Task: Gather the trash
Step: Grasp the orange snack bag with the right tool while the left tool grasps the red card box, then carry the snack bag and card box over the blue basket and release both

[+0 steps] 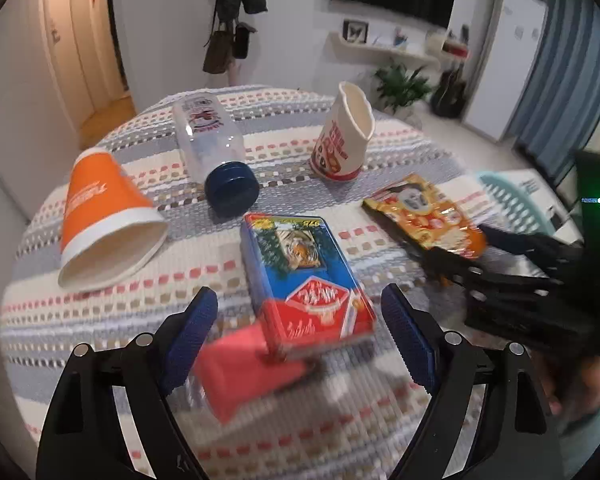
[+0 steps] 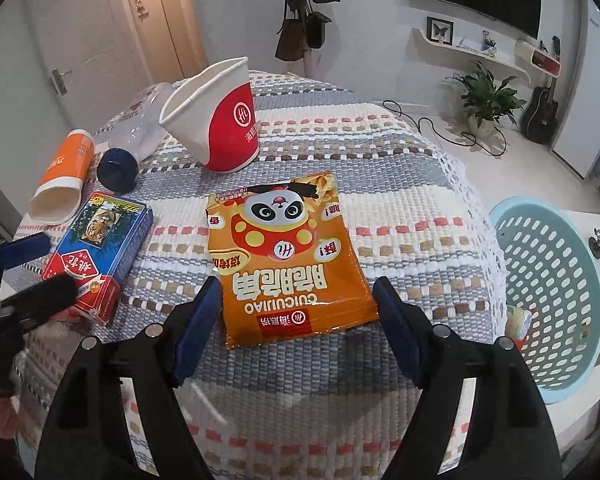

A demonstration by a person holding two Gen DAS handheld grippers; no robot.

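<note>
**A:** What does the left wrist view show?

**B:** The left claw (image 1: pixel 300 328) stands released, its two blue ribbed pads wide apart, and it holds nothing. Between the pads lies the card box (image 1: pixel 304 280), a flat rectangular carton in blue and red with a tiger picture, and a blurred red flap is at its near end. I cannot tell if the pads touch it. Further left an orange paper cup (image 1: pixel 104 220) lies on its side with the white mouth toward the camera. Behind the box lies a clear plastic bottle (image 1: pixel 212 148) with a dark blue cap. A dented red-and-white paper cup (image 1: pixel 342 136) stands tilted. At right the right claw (image 1: pixel 460 260) is beside the near end of the snack bag (image 1: pixel 424 212).

**A:** And the right wrist view?

**B:** The right claw (image 2: pixel 298 320) is also spread and grasps nothing. The snack bag (image 2: pixel 286 260), a glossy orange foil with a panda print, lies flat between the pads, its near edge just at them. The table (image 2: pixel 400 200) has a woven cloth with grey, cream and coral stripes. A pale blue plastic basket (image 2: pixel 548 248) with many holes stands low at the right, beside the table.
</note>
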